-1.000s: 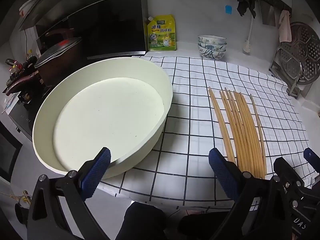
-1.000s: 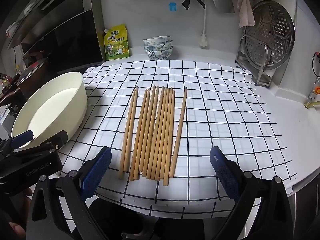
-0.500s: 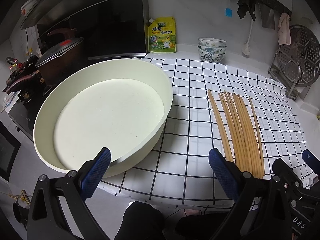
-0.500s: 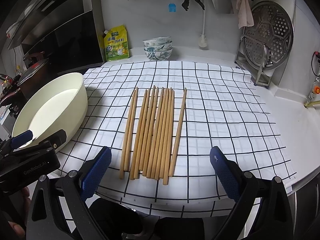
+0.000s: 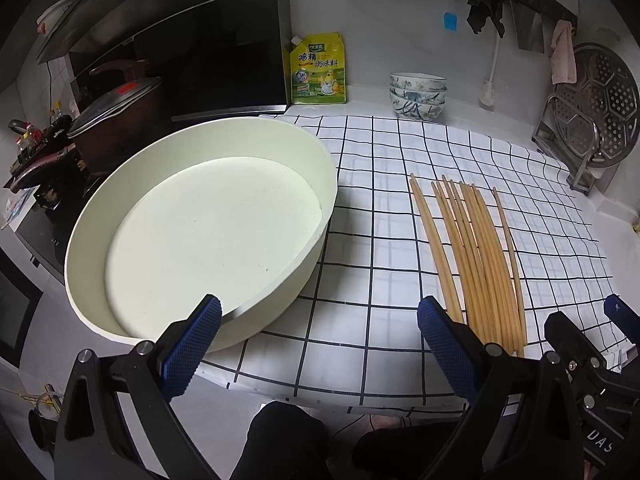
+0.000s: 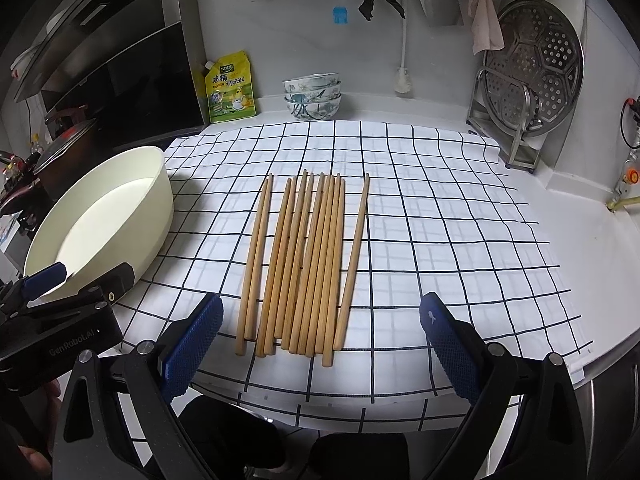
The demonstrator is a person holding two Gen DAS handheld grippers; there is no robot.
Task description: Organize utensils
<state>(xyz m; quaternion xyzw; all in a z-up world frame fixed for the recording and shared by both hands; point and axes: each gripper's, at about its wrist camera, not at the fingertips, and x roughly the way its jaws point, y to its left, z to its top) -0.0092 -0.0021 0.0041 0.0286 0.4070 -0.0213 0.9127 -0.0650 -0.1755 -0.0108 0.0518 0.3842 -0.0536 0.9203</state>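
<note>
Right wrist: left tool [image 6: 60,280] marked "GenRobot.AI", spread; right tool [image 6: 320,332] spread, chopsticks [image 6: 304,264] ahead

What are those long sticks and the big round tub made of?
The chopsticks look like bare wood or bamboo: tan, matte, no shine. The round tub looks like cream plastic, perhaps enamel: smooth, evenly coloured, dull sheen. I can't be sure from looks alone.

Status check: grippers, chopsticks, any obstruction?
Left gripper open, empty; right gripper open, empty. Chopsticks untouched in a row on checked cloth; cream basin empty. Nothing in the way.
</note>
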